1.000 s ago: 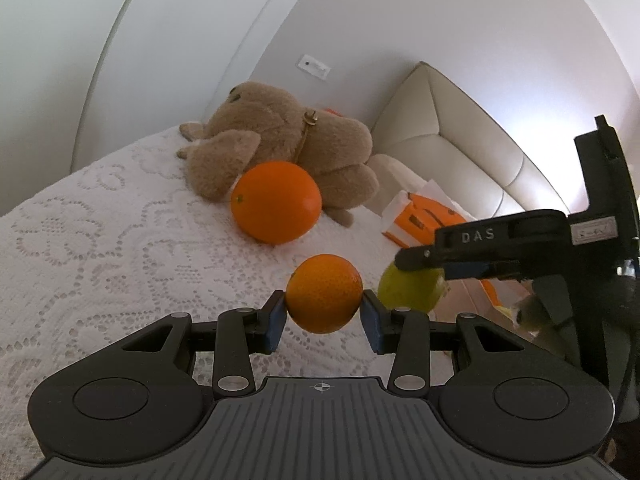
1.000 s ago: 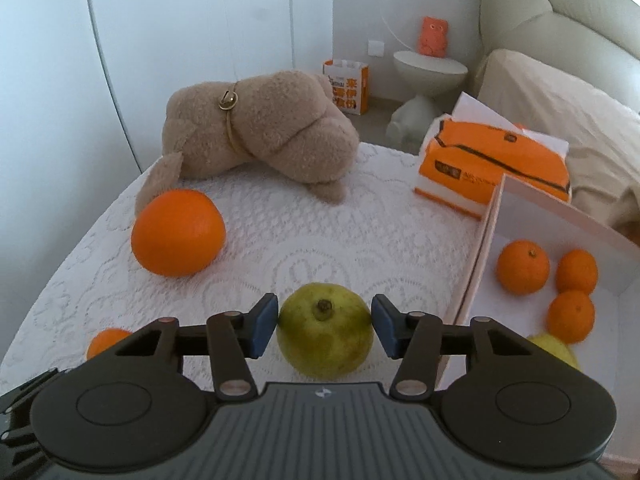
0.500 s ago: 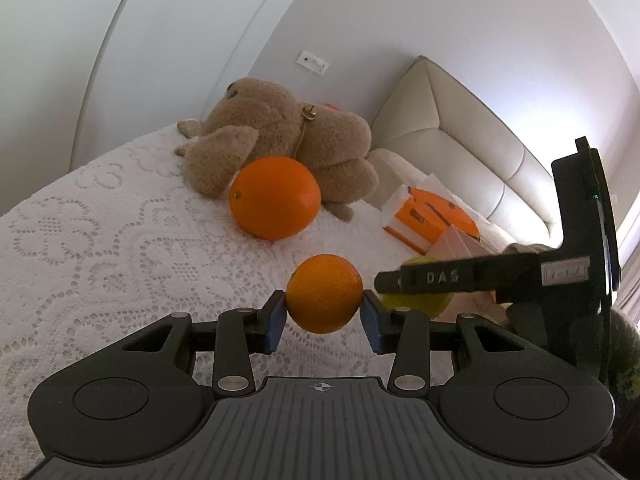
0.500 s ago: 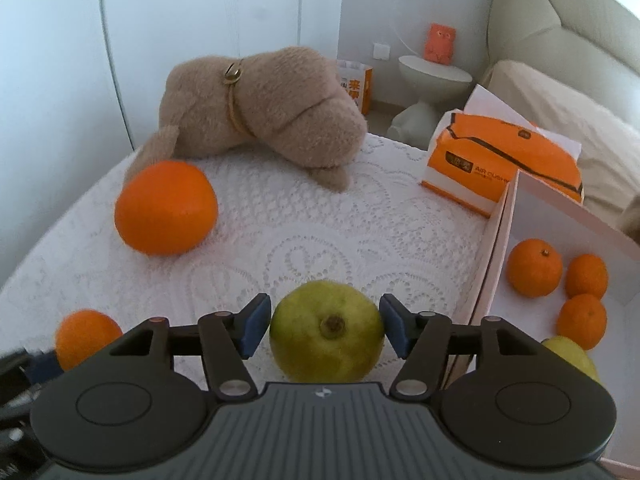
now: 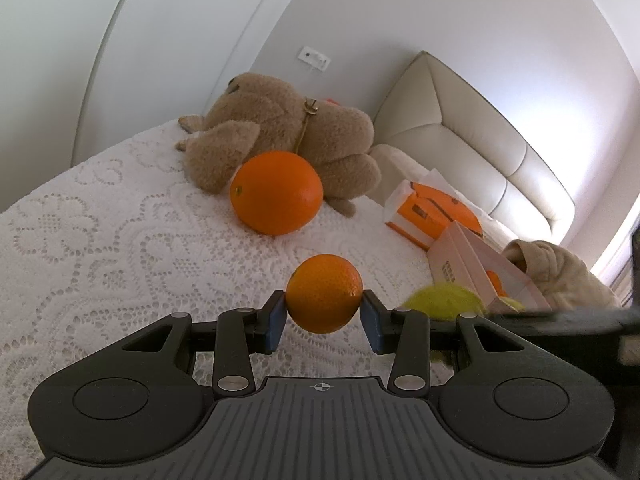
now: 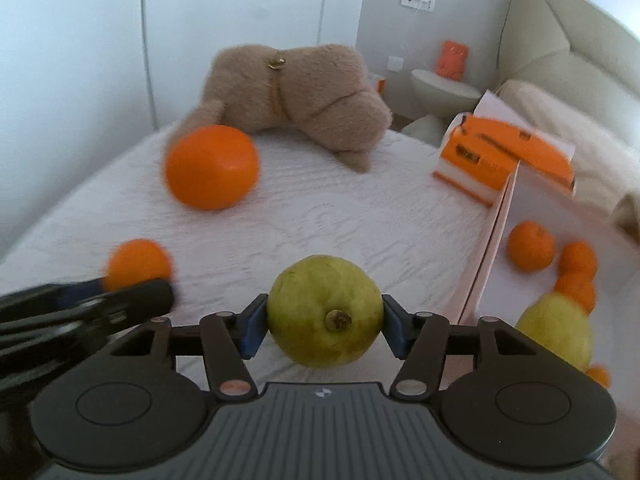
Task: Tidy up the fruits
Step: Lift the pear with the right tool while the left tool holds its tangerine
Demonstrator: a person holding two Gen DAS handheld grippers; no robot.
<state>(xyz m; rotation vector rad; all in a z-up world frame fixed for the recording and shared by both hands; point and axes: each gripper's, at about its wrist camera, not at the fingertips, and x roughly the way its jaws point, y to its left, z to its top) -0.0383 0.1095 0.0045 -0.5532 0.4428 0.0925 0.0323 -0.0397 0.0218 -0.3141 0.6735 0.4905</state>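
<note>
My left gripper (image 5: 324,316) is shut on a small tangerine (image 5: 325,293), held above the lace cloth; it also shows in the right wrist view (image 6: 138,264). My right gripper (image 6: 324,326) is shut on a green guava (image 6: 325,310), held beside the open white box (image 6: 492,256); the guava shows blurred in the left wrist view (image 5: 442,300). A large orange (image 5: 276,198) lies on the cloth in front of the teddy bear, also in the right wrist view (image 6: 212,166). The box holds three tangerines (image 6: 530,246) and another green fruit (image 6: 556,334).
A brown teddy bear (image 5: 288,132) lies at the back of the lace-covered table (image 5: 100,240). An orange tissue pack (image 6: 504,156) stands behind the box. A beige sofa (image 5: 472,140) and a small white side table (image 6: 440,88) lie beyond.
Both grippers have risen and moved with their fruits. The right gripper dropped lower and nearer in the left view and has swung with the guava towards the box; the right view is blurred.
</note>
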